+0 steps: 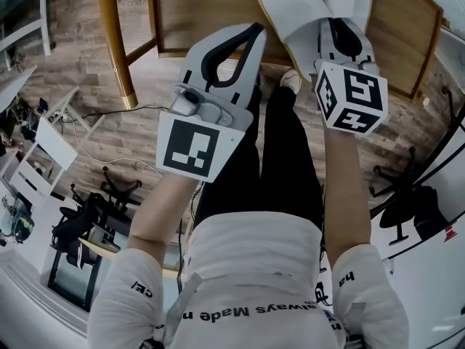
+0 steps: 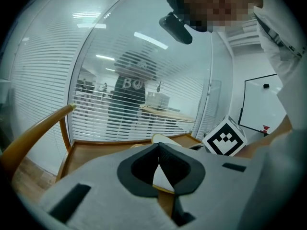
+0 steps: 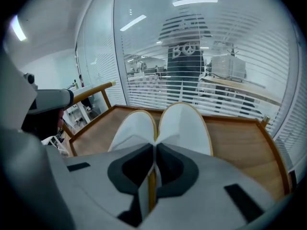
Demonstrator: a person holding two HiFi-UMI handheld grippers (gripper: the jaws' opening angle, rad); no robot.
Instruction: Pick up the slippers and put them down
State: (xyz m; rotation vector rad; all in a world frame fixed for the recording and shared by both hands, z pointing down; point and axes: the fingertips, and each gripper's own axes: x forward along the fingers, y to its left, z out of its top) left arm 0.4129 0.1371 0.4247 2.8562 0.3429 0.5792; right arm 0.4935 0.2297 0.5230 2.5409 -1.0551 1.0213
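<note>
Two white slippers with yellow rims (image 1: 294, 6) lie side by side on a wooden seat (image 1: 196, 6) with a raised rim. In the right gripper view they are the left slipper (image 3: 132, 128) and the right slipper (image 3: 184, 121). My right gripper (image 3: 154, 145) is shut on their touching inner edges, and a yellow rim shows between the jaws. In the head view this gripper (image 1: 341, 24) sits over the slippers' near end. My left gripper (image 1: 252, 29) hangs just left of them, shut and holding nothing. Beyond its tips (image 2: 159, 150) I see part of a slipper (image 2: 165, 139).
A curved wooden armrest (image 1: 116, 42) rises left of the seat. A glass wall with blinds (image 3: 201, 66) stands behind it. Office chair bases (image 1: 109, 191) and cables lie on the floor at left. A whiteboard (image 2: 268, 102) hangs to the right.
</note>
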